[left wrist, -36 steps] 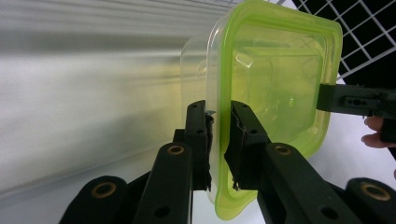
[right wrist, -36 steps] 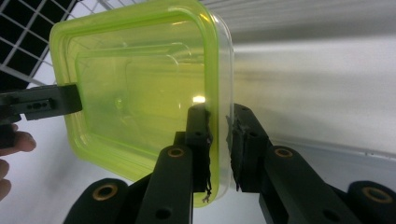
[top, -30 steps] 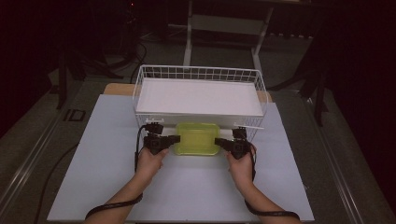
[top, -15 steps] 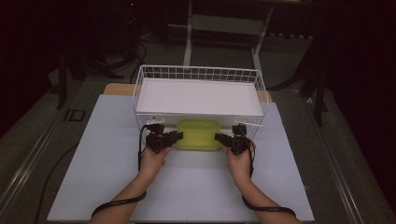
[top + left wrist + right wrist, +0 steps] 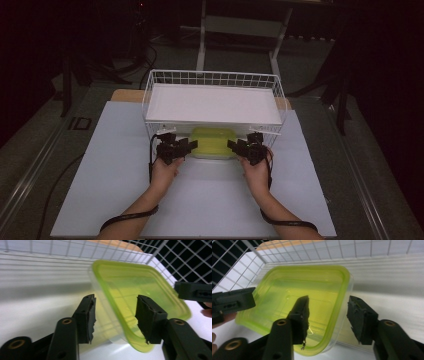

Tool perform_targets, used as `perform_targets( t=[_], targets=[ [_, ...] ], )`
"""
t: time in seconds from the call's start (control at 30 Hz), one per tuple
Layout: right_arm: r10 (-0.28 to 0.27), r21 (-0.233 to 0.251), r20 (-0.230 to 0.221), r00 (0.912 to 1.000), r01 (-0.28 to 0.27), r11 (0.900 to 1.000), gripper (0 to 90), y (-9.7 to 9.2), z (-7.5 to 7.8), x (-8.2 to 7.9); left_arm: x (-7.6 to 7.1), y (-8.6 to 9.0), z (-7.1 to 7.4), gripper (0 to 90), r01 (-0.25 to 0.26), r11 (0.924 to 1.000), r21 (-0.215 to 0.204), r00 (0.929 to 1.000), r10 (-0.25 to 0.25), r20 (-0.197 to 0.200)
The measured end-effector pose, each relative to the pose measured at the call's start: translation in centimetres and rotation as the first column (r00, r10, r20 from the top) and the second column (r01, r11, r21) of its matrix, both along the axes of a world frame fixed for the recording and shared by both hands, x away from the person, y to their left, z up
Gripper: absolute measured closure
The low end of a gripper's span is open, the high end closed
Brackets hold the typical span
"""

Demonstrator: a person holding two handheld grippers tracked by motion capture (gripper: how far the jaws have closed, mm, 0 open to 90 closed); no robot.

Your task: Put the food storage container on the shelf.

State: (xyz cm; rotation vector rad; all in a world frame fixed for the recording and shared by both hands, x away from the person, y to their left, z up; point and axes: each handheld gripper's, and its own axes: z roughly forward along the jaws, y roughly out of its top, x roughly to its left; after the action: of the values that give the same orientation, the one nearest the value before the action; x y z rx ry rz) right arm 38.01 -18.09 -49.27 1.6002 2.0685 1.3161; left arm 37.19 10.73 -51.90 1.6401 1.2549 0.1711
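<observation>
A yellow-green lidded plastic container (image 5: pixel 212 141) lies on the white table just in front of a white wire basket (image 5: pixel 212 75). My left gripper (image 5: pixel 192 145) is at its left end and my right gripper (image 5: pixel 232 145) at its right end. In the left gripper view the container (image 5: pixel 130 295) has its rim running between the jaws of my left gripper (image 5: pixel 116 315), which stand wide apart. In the right gripper view my right gripper (image 5: pixel 328 315) straddles the container's (image 5: pixel 294 290) other edge, one jaw over the lid and one beside the clear wall. Neither gripper visibly pinches it.
A flat white sheet (image 5: pixel 212 105) covers the basket's floor. The basket's front wall stands directly behind the container. The white table (image 5: pixel 115 165) stretches left, right and toward the person. Dark floor and metal stands surround the table.
Both hands and the container between them have shifted a little forward, closer to the basket's front wall. The jaws stay apart.
</observation>
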Motion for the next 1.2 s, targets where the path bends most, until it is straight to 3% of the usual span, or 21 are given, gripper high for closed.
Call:
perform_targets(
  t=[0.2, 0.4, 0.43, 0.57, 0.73, 0.77, 0.87, 0.97, 1.03, 1.1, 1.13, 1.2],
  targets=[
    [0.023, -0.03, 0.027, 0.9994, -0.022, 0.9993, 47.6, 0.0, 0.3, -1.4, -1.2, 0.1, 0.9, 49.6, 0.024, 0.9992, 0.033, 0.9996, -0.025, 0.016],
    [0.045, -0.054, 0.037, 0.9983, -0.043, 0.9976, 46.9, -0.2, 0.7, -2.7, -2.5, 0.7, 1.5, 49.5, 0.013, 0.9996, 0.024, 0.9998, -0.014, 0.016],
    [0.05, -0.082, 0.05, 0.9975, -0.046, 0.9955, 47.0, -0.1, 0.9, -3.1, -3.0, 0.9, 1.7, 49.6, 0.014, 0.9992, 0.037, 0.9998, -0.014, 0.012],
    [0.067, -0.079, 0.051, 0.9964, -0.063, 0.9949, 47.4, 0.1, 1.4, -3.9, -4.0, 1.2, 1.9, 49.7, 0.032, 0.9987, 0.038, 0.9995, -0.032, 0.002],
    [0.112, -0.061, 0.038, 0.993, -0.11, 0.9921, 50.7, 0.7, 1.7, -5.2, -5.7, 1.7, 2.6, 49.5, 0.034, 0.9984, 0.044, 0.999, -0.035, 0.026],
    [0.132, -0.072, 0.032, 0.9907, -0.13, 0.9889, 53.0, 1.1, 1.5, -5.6, -6.0, 1.8, 2.7, 43.7, 0.027, 0.9987, 0.044, 0.9993, -0.028, 0.025],
    [0.152, -0.086, 0.025, 0.9881, -0.149, 0.9851, 54.9, 1.8, 0.9, -6.0, -6.8, 2.2, 3.0, 41.3, 0.03, 0.9982, 0.051, 0.9985, -0.032, 0.044],
    [0.17, -0.099, 0.001, 0.9854, -0.17, 0.9806, 63.4, 2.5, 0.4, -6.1, -7.4, 2.6, 2.8, 35.9, 0.041, 0.9983, 0.041, 0.9986, -0.042, 0.031],
    [0.181, -0.106, -0.006, 0.9834, -0.181, 0.9777, 64.0, 2.8, 0.2, -6.1, -7.6, 2.9, 2.6, 33.6, 0.054, 0.9981, 0.029, 0.9984, -0.055, 0.017],
    [0.213, -0.12, -0.04, 0.9763, -0.216, 0.9689, 74.9, 3.8, -0.5, -6.1, -7.8, 3.2, 2.3, 22.6, 0.084, 0.9963, 0.021, 0.9956, -0.084, 0.041],
    [0.213, -0.12, -0.04, 0.9763, -0.216, 0.9689, 74.9, 3.8, -0.5, -6.1, -8.0, 3.3, 2.2, 22.6, 0.097, 0.9949, 0.028, 0.9932, -0.098, 0.062],
    [0.221, -0.132, -0.054, 0.9738, -0.226, 0.9652, 81.2, 4.3, -0.8, -6.0, -8.1, 3.5, 2.0, 17.1, 0.095, 0.9954, 0.014, 0.9931, -0.096, 0.067]
  ],
)
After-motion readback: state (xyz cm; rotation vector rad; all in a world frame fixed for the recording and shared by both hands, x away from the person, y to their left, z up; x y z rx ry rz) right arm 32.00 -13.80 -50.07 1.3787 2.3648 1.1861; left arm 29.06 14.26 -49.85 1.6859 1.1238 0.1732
